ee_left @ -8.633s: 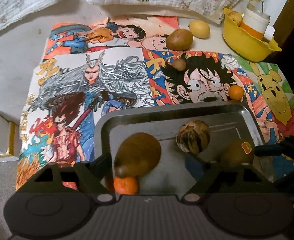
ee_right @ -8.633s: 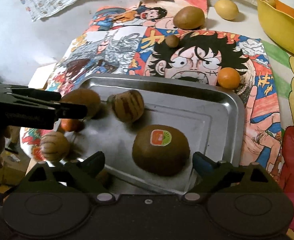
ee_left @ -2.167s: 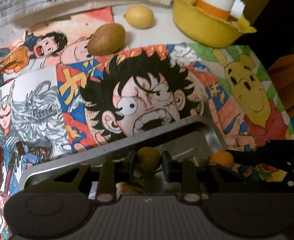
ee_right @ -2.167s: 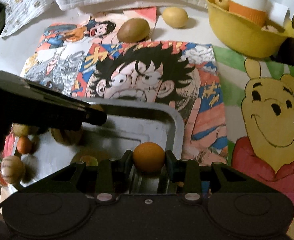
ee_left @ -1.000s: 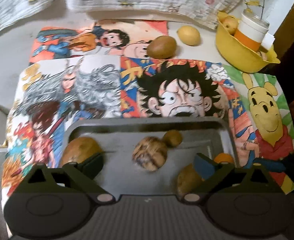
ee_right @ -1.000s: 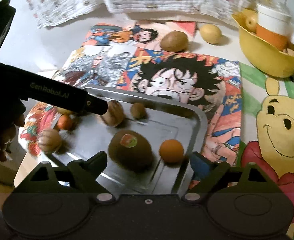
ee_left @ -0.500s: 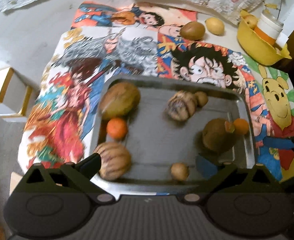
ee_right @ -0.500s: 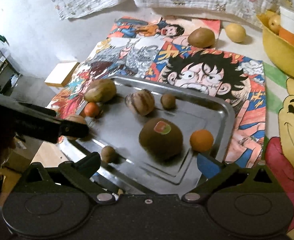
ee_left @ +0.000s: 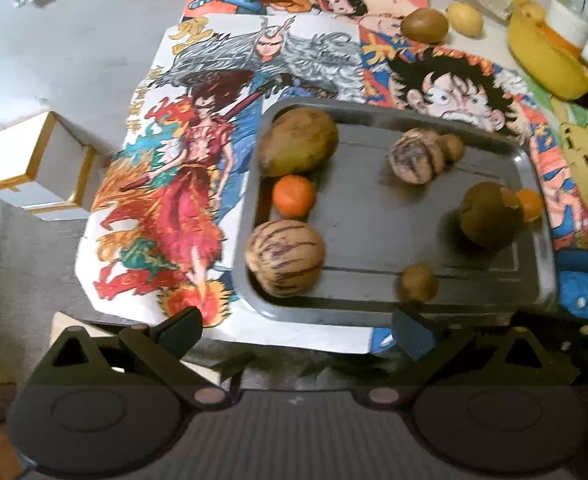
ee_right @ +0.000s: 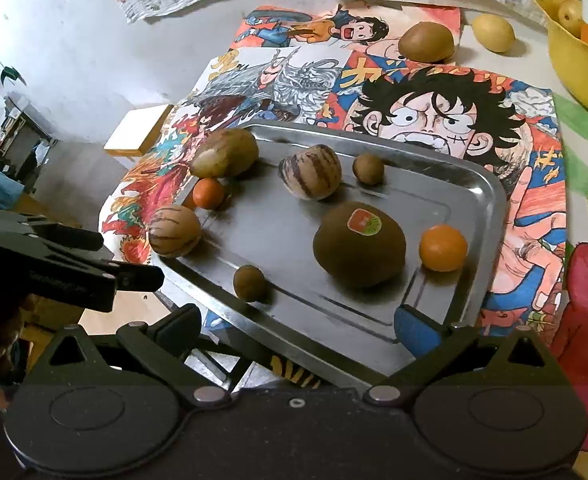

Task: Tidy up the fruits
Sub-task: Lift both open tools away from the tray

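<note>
A steel tray (ee_left: 374,312) (ee_right: 490,188) on the cartoon mat holds several fruits: a kiwi with a sticker (ee_right: 359,244) (ee_left: 488,216), two small oranges (ee_right: 443,248) (ee_left: 294,196), two striped melons (ee_right: 310,172) (ee_left: 285,256), a brown mango-like fruit (ee_left: 300,140) (ee_right: 226,152) and two small brown fruits (ee_right: 249,282) (ee_right: 368,168). My left gripper (ee_left: 296,328) is open and empty, above the tray's near edge. My right gripper (ee_right: 296,324) is open and empty, near the tray's front edge. The left gripper's body also shows in the right wrist view (ee_right: 74,268).
A brown kiwi (ee_right: 426,42) (ee_left: 424,24) and a lemon (ee_right: 493,33) (ee_left: 464,19) lie on the table behind the mat. A yellow bowl (ee_right: 574,64) (ee_left: 546,60) with a cup and fruit stands at the far right. A white box (ee_left: 38,168) sits at the left.
Both grippers have pulled back and up from the tray, so more of it shows. The fruits in the tray have not moved.
</note>
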Tool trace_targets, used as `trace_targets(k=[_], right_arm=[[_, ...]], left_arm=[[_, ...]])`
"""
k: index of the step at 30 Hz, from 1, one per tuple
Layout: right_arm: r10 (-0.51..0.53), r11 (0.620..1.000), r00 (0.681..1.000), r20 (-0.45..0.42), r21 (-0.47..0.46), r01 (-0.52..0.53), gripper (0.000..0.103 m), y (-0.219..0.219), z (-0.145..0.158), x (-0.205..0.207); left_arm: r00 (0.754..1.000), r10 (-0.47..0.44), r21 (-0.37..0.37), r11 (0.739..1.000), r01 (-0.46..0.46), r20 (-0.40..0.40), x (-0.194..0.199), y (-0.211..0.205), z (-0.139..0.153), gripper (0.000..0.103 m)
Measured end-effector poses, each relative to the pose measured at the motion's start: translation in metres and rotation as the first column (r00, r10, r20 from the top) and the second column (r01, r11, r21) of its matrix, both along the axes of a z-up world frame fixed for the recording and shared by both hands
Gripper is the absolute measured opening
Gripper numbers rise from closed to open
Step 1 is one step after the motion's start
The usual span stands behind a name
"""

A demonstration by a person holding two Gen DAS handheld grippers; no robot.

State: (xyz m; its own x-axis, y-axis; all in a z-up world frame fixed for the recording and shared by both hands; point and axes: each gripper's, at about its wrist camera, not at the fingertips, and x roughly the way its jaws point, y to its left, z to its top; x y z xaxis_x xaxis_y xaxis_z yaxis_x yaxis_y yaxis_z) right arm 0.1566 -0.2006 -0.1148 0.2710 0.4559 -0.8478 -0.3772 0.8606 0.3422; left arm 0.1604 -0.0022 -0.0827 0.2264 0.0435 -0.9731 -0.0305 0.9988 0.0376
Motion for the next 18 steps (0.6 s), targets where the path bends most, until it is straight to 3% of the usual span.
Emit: trace_targets(k=[10,18], right_arm=[[-0.003,1.0,1.0,0.021,0.012,0.003,0.102,0.007,0.004,0.012],[-0.015,1.0,0.996,0.086,0.026,0.013,0.102,0.016,0.016,0.036]], left_arm=[[0.997,-0.025,0.077,0.997,0.03,-0.07,0.008,0.012,-0.005,0.102],[0.998,-0.05,0.115,0.992,0.055,-0.043,0.027,0.018,0.009,0.102]])
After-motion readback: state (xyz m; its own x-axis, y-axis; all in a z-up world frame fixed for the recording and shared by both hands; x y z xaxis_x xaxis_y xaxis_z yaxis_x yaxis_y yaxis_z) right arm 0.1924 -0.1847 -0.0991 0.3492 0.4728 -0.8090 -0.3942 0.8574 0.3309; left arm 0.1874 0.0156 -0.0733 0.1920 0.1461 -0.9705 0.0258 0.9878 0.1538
